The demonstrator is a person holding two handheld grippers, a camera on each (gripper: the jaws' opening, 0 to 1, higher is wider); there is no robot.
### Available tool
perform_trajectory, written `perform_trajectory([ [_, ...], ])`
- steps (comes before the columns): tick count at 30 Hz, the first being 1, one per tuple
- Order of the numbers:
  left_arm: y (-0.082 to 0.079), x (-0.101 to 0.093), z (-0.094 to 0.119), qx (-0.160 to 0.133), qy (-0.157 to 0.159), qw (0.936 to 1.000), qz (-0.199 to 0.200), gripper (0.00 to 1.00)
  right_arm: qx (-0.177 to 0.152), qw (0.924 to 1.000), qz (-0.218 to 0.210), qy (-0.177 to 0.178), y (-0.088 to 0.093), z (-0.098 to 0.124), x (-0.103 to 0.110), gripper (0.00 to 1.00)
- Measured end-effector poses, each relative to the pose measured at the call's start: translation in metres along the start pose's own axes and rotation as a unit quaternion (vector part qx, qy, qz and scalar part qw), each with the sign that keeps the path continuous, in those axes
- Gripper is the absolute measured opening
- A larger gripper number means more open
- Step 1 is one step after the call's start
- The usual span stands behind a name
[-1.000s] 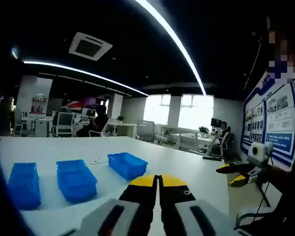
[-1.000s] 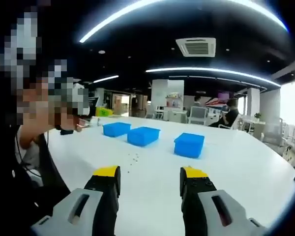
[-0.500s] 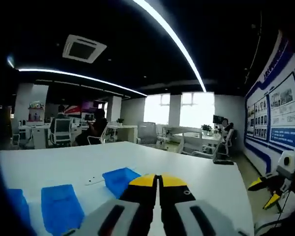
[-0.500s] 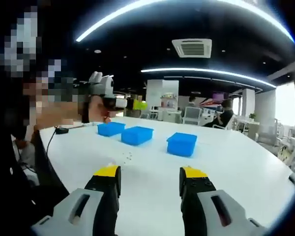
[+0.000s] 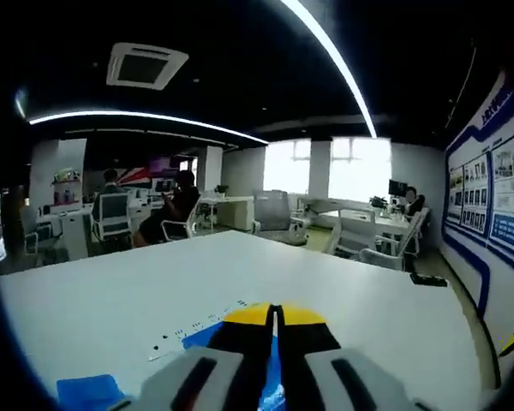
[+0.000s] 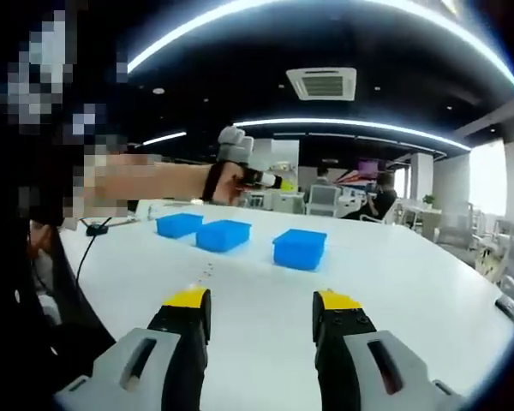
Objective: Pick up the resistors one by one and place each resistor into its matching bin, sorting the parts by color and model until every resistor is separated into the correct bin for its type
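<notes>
We see a smooth white tabletop (image 6: 265,291) carrying three blue rectangular plastic bins (image 6: 299,248) in a row at its far side, with tiny resistors (image 6: 207,271) scattered nearer. Our right gripper (image 6: 261,310) hovers with yellow-tipped jaws spread wide, grasping nothing. Our left gripper (image 5: 274,315) has its jaws pressed together, empty, above a bin (image 5: 207,336).

1. Three blue bins stand on the white table (image 6: 428,282): the left bin (image 6: 179,225), the middle bin (image 6: 224,235) and the right bin (image 6: 299,248).
2. A small group of resistors (image 6: 204,274) lies before them; they are too small to count.
3. Two people sit at far desks (image 6: 379,199).
</notes>
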State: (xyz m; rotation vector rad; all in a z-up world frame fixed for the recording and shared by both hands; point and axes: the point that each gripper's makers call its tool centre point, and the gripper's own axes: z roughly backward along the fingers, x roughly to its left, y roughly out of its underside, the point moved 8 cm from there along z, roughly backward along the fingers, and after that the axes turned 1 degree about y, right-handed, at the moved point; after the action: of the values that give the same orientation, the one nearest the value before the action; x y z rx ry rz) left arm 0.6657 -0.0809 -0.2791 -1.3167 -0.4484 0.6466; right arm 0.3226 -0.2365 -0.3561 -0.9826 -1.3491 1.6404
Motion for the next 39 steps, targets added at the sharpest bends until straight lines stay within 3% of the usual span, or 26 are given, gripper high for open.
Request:
perform_trajectory([
  [6, 0.009, -0.002, -0.014, 0.023, -0.015, 0.9991, -0.032, 0.08, 0.002, 1.0000, -0.002, 0.002, 0.002, 0.000, -0.002, 0.49],
  [11, 0.014, -0.002, -0.011, 0.025, -0.018, 0.9989, -0.036, 0.39, 0.007, 1.0000, -0.003, -0.001, 0.004, 0.000, -0.001, 0.49],
  [16, 0.016, -0.004, 0.009, 0.019, -0.006, 0.9989, -0.043, 0.41, 0.005, 1.0000, -0.002, -0.003, 0.001, -0.002, 0.001, 0.49],
  [21, 0.025, -0.006, 0.054, -0.002, 0.005, 0.9995, -0.031, 0.42, 0.003, 0.9999, 0.004, -0.013, -0.003, -0.009, 0.006, 0.49],
  [26, 0.045, -0.013, 0.110, -0.016, 0.016, 0.9994, -0.026, 0.43, -0.001, 0.9997, 0.010, -0.024, -0.008, -0.019, 0.010, 0.49],
  [34, 0.090, -0.018, 0.215, -0.037, 0.010, 0.9992, -0.012, 0.43, -0.003, 0.9990, 0.024, -0.038, -0.016, -0.031, 0.017, 0.49],
  [39, 0.115, -0.024, 0.289, -0.078, -0.020, 0.9967, 0.007, 0.43, -0.006, 0.9984, 0.030, -0.047, -0.020, -0.037, 0.023, 0.49],
])
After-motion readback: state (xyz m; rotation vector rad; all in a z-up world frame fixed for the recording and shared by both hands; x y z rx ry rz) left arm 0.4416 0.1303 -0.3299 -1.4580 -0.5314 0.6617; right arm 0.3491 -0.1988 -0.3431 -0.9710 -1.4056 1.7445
